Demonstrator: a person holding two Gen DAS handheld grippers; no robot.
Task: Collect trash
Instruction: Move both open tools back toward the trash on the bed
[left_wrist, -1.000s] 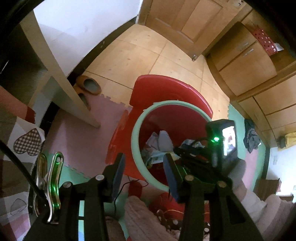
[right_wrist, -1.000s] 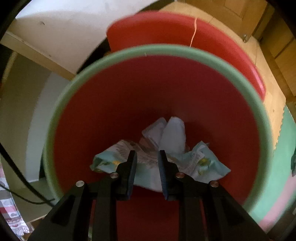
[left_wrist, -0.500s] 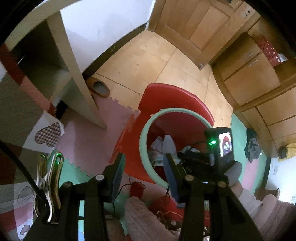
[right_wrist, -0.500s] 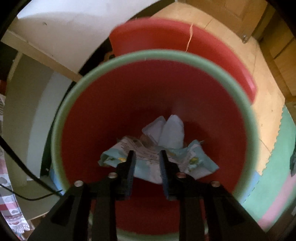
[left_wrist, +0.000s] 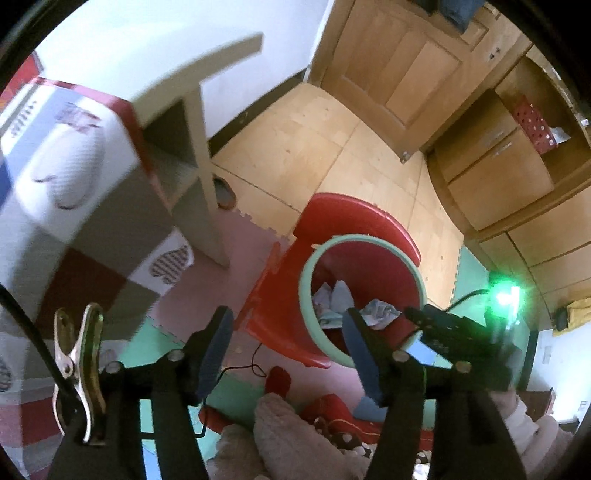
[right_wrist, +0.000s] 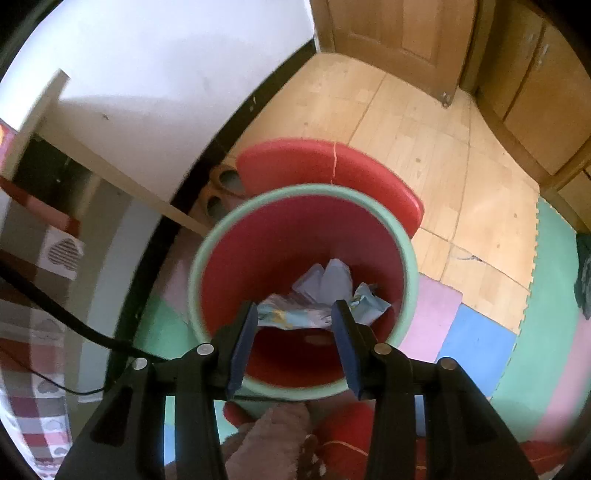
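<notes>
Crumpled paper and wrapper trash (right_wrist: 325, 295) lies at the bottom of a red bin with a pale green rim (right_wrist: 408, 273), which stands on the floor on coloured foam mats (right_wrist: 476, 347) at the edge of the wooden floor (right_wrist: 424, 147). The bin's red lid (right_wrist: 325, 166) stands tipped open behind it, with a pair of slippers (right_wrist: 218, 192) just beyond, by the wall. A pale shelf unit (left_wrist: 201, 155) stands to the left, wooden cabinets (left_wrist: 509, 177) to the right. The right tool (right_wrist: 295, 339) hangs above the bin's mouth, released, its fingers spread and holding nothing. The left tool (left_wrist: 288, 350) is also spread wide and empty, above the mats beside the bin.
</notes>
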